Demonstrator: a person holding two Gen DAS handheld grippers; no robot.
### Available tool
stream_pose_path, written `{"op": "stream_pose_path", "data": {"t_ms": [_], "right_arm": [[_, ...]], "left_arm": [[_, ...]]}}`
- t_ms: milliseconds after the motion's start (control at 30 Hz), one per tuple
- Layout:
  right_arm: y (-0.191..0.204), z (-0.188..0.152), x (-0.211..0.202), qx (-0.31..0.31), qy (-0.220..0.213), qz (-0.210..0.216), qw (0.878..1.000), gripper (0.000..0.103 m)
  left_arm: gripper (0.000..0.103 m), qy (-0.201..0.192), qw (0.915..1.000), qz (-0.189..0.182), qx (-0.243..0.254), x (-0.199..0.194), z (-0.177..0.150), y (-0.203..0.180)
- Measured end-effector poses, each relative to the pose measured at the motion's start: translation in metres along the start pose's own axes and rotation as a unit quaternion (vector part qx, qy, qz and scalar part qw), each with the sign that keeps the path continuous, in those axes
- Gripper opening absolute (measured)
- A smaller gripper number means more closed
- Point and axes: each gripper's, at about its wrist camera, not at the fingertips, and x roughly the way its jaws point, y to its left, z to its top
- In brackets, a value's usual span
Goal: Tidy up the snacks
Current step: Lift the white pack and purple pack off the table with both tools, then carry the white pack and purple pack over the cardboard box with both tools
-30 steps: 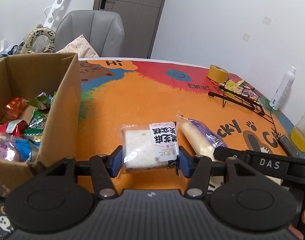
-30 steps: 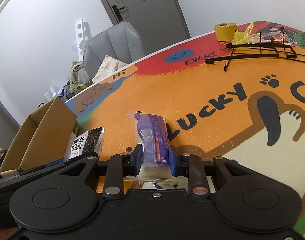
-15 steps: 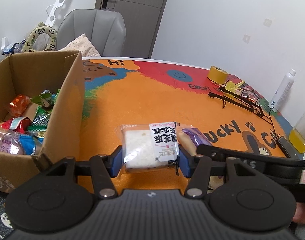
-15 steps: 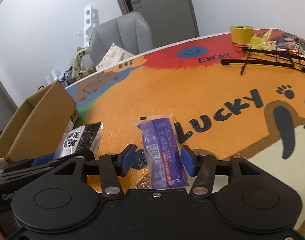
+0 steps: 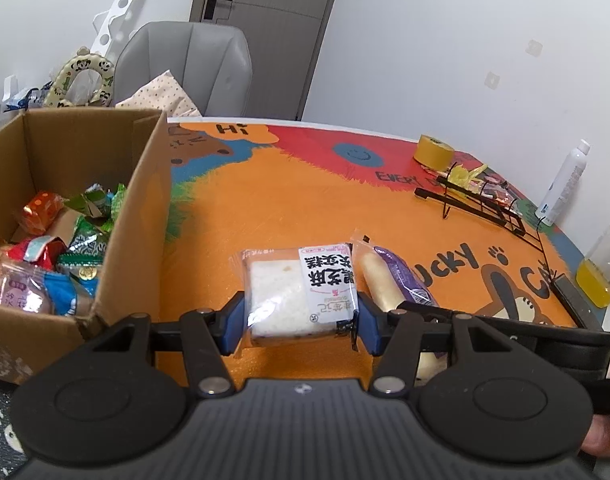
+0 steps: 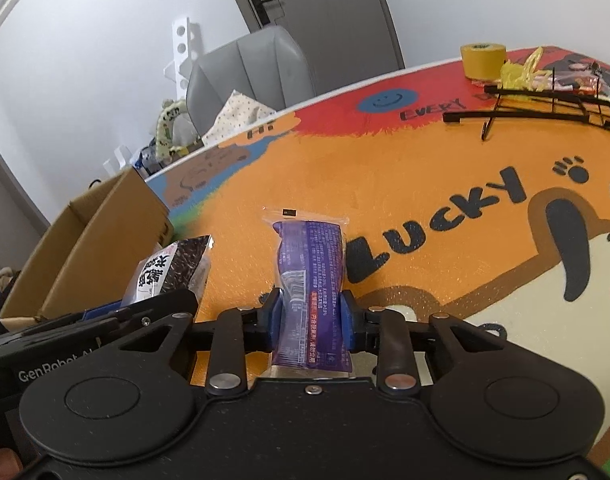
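Right of the cardboard box [image 5: 137,216]: your left gripper [image 5: 301,322] clamps the white cake packet [image 5: 301,288]; right gripper [image 6: 310,318], jaws just closing, pinches the purple bread packet [image 6: 311,272]. Both soft, crushable, slippery film; grip mid-body, lightly.

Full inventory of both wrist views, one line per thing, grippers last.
rice cake packet: 1, white with black lettering, between the left gripper's pads
purple bread packet: 1, purple over a pale roll, between the right gripper's pads
cardboard box: 1, brown, left of the mat, open
snacks in box: several, mixed colours, inside the box
table mat: 1, orange, red and blue cartoon print
tape roll: 1, yellow, far side
wire rack: 1, black, far right, wrappers on it
spray bottle: 1, white, right edge
drink bottle: 1, clear with yellow liquid, right edge
chair: 1, grey, behind the table
door: 1, grey
left gripper: shut on rice cake packet
right gripper: jaws just closed, shut on purple bread packet
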Motion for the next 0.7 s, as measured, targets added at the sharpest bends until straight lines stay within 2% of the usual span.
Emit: {"op": "stream_pose_path", "data": {"t_ms": [700], "right_arm": [[0.044, 0.027, -0.022, -0.017, -0.048, 0.042, 0.998, 0.027]], "left_arm": [[0.055, -0.065, 0.9978, 0.0, -0.012, -0.052, 0.032, 0.022]]}}
